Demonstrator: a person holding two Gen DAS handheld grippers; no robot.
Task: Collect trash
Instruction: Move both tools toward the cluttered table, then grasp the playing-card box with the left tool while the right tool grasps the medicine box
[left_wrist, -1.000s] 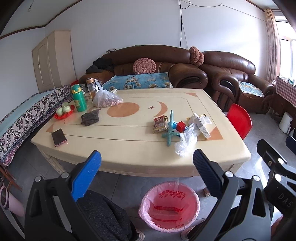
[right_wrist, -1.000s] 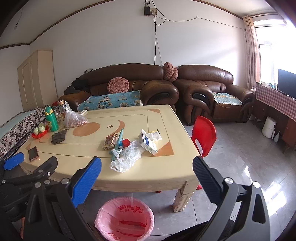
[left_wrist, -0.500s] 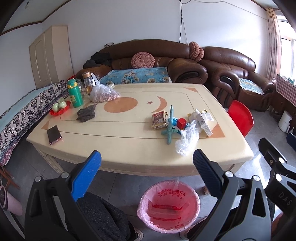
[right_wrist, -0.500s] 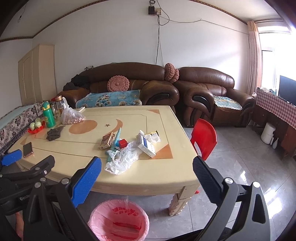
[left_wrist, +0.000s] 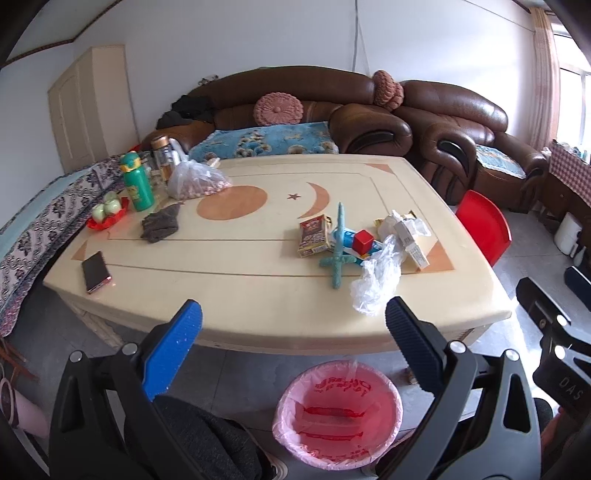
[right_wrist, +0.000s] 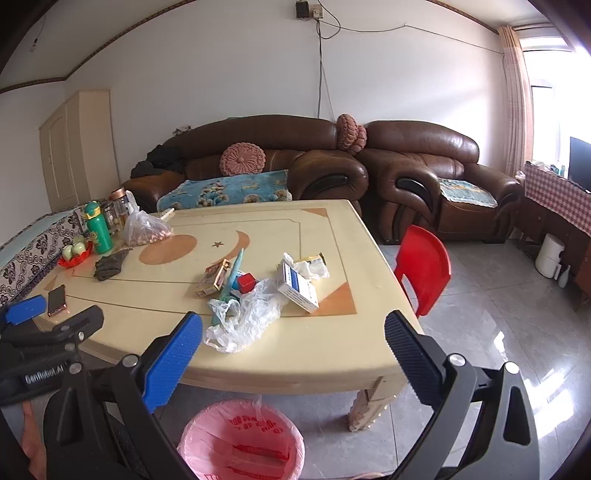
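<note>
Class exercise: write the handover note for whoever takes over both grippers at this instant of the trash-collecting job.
Left gripper: open, empty, short of the table's near edge.
Right gripper: open, empty, likewise.
Trash on the table: crumpled clear plastic bag near the front edge, crumpled white paper and a white box behind it.
Pink-lined bin on the floor below the near edge.
Done: nothing picked up.
Left: everything; start with the bag.

Both wrist cameras are looking forward and slightly down from just off the table's (left_wrist: 258, 295) near edge. The right view (right_wrist: 332, 350) is sitting further right. Both are sharing the tabletop and pink bin (left_wrist: 338, 410) (right_wrist: 242, 439).
</note>
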